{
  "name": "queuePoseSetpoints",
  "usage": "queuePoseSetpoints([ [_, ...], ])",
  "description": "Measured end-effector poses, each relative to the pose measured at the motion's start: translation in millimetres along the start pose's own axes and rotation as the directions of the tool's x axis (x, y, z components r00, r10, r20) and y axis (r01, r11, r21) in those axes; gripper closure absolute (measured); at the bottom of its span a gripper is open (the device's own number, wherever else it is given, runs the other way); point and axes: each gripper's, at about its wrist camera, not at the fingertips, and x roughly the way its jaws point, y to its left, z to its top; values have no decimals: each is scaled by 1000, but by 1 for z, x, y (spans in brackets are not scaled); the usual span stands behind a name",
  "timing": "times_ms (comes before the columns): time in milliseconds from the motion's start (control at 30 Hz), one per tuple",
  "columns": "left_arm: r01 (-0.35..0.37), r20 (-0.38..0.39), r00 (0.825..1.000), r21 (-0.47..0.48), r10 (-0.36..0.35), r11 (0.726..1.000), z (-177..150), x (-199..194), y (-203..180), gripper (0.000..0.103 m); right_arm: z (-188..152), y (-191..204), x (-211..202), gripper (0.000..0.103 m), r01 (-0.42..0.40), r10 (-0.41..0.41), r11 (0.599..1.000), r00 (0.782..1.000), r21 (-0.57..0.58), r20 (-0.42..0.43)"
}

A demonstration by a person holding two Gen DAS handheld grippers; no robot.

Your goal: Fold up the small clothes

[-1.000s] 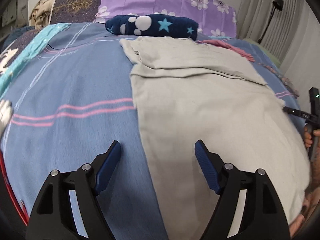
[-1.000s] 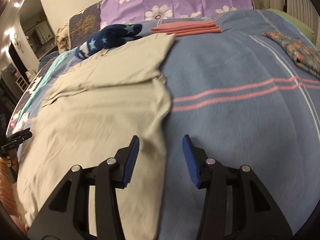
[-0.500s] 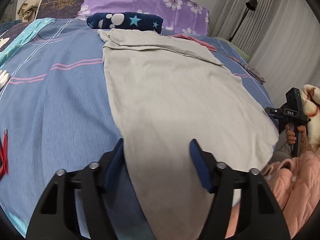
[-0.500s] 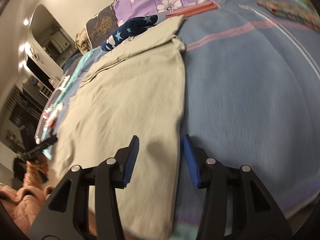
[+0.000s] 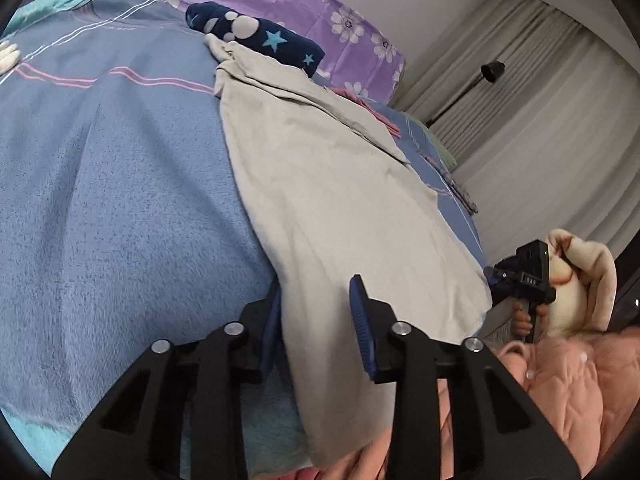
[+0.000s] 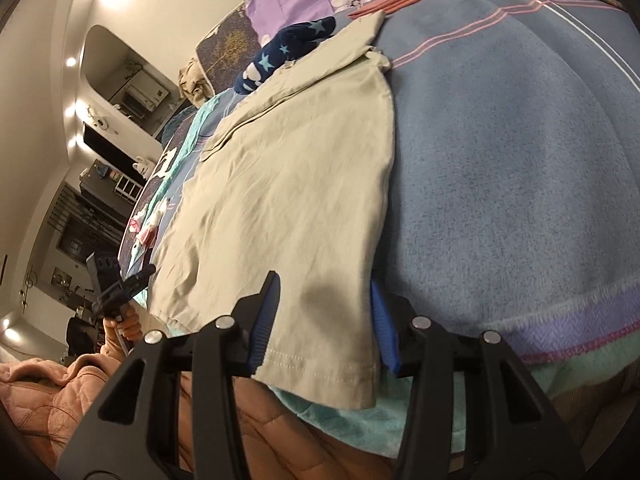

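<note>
A beige garment [image 5: 332, 200] lies flat on a bed with a blue blanket [image 5: 120, 200], its near hem at the bed's edge. The left tool [image 5: 316, 316] has just been closing; the garment's near left corner sits between its blue pads, which do not yet squeeze it. The right tool [image 6: 324, 320] is partly open around the near right corner. Its label is too small to read. Purple flowered pillows [image 5: 320, 12] and grey curtains [image 5: 540, 120] stand behind.

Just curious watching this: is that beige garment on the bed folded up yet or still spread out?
Mostly spread: the beige garment lies flat, only its far end turned over.
</note>
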Motion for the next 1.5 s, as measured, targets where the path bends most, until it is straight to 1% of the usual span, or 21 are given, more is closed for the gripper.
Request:
queuePoseSetpoints([
  [33, -18, 4, 1000, 21, 18, 1000, 2, 4, -3, 82, 4, 1, 4, 76, -8, 8, 1000, 1000, 8, 2],
  [67, -52, 2, 999, 42, 52, 998, 6, 9, -9, 94, 7, 2, 8, 98, -27, 27, 999, 1000, 21, -5],
  [100, -66, -1, 998, 47, 66, 997, 9, 12, -15, 99, 11, 5, 9, 98, -54, 53, 998, 999, 40, 7],
  [167, -74, 22, 997, 69, 73, 995, 16, 11, -31, 100, 17, 12, 1, 99, -87, 86, 996, 995, 22, 52],
  [233, -58, 80, 996, 113, 49, 992, 26, 1, -50, 100, 28, 24, -14, 99, -115, 116, 993, 986, -13, 118],
  [300, -20, 146, 989, 153, -3, 988, 42, -12, -69, 100, 40, 33, -31, 99, -155, 161, 987, 970, -42, 180],
  [367, -10, 219, 975, 190, -33, 982, 58, -27, -85, 100, 57, 45, -48, 99, -195, 209, 978, 947, -77, 242],
  [433, 20, 292, 953, 215, -84, 976, 74, -45, -100, 100, 68, 60, -67, 99, -224, 253, 966, 920, -129, 299],
  [500, 37, 348, 930, 229, -118, 973, 81, -62, -113, 100, 69, 74, -86, 100, -223, 276, 957, 897, -185, 347],
  [567, 39, 382, 915, 240, -132, 970, 78, -74, -123, 100, 67, 84, -103, 100, -208, 281, 953, 880, -221, 383],
  [633, 52, 394, 907, 244, -148, 968, 71, -83, -127, 100, 57, 86, -123, 100, -222, 313, 942, 854, -253, 415],
  [700, 32, 406, 905, 228, -125, 973, 58, -89, -129, 99, 51, 84, -132, 100, -205, 303, 944, 847, -258, 436],
  [767, 4, 403, 912, 192, -83, 981, 52, -87, -123, 99, 46, 77, -134, 100, -174, 260, 959, 856, -226, 446],
  [833, 25, 380, 922, 127, -72, 992, 45, -82, -111, 99, 44, 65, -127, 100, -166, 224, 972, 873, -167, 434],
  [867, 32, 372, 925, 111, -71, 993, 43, -82, -108, 99, 44, 60, -123, 100, -185, 234, 971, 874, -152, 426],
  [933, 23, 366, 929, 111, -62, 994, 45, -81, -105, 99, 47, 56, -117, 100, -212, 252, 967, 869, -141, 426],
  [1100, -33, 376, 926, 142, -23, 989, 71, -75, -111, 99, 71, 63, -115, 99, -180, 241, 968, 860, -175, 450],
  [1133, -42, 373, 928, 148, -16, 988, 79, -72, -110, 99, 84, 64, -110, 99, -160, 224, 972, 861, -173, 457],
  [1233, -59, 351, 936, 139, 7, 988, 115, -57, -101, 99, 120, 60, -89, 99, -161, 217, 974, 865, -158, 453],
  [1433, -104, 304, 949, 56, 82, 993, 195, -9, -69, 99, 215, 50, -31, 99, -54, 87, 995, 887, -84, 454],
  [1500, -113, 277, 955, 22, 103, 993, 224, 13, -53, 98, 244, 39, -8, 99, -47, 60, 998, 897, -40, 439],
])
